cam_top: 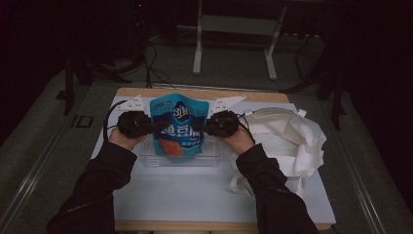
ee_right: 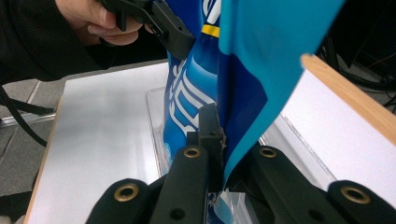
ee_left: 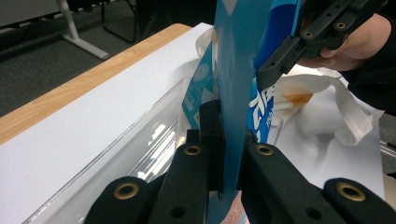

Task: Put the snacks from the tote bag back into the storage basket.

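In the high view the person's left hand (cam_top: 122, 139) comes in at lower left of centre, holding the left gripper (cam_top: 152, 126), whose jaws are pinched on the left edge of a blue snack bag (cam_top: 176, 127). The bag stands upright in the middle of the frame, held between the two grippers above a clear plastic tray (cam_top: 210, 158) that sits on the white table top (cam_top: 195, 190). To the right of the bag the right gripper (cam_top: 203, 127) is clamped on the bag's right edge, with the right hand (cam_top: 239, 139) behind it. Further right, a crumpled white cloth bag (cam_top: 292, 139) lies on the table, near the tray but apart from the snack bag.

In the left gripper view the clear plastic tray (ee_left: 140, 140) runs from lower left toward the centre. At bottom centre the left gripper (ee_left: 227, 158) has its jaws narrowed onto the thin blue edge of the snack bag (ee_left: 236, 70), which rises up the middle of the frame. At upper right the right gripper (ee_left: 273, 70) grips the bag's far side, and the cloth bag (ee_left: 336, 93) lies below it.

In the right gripper view the left gripper (ee_right: 180, 44) shows at upper left, on the bag. At bottom centre the right gripper (ee_right: 224, 158) is tight on the edge of the snack bag (ee_right: 261, 60), with the tray (ee_right: 299, 149) beneath and to its right.
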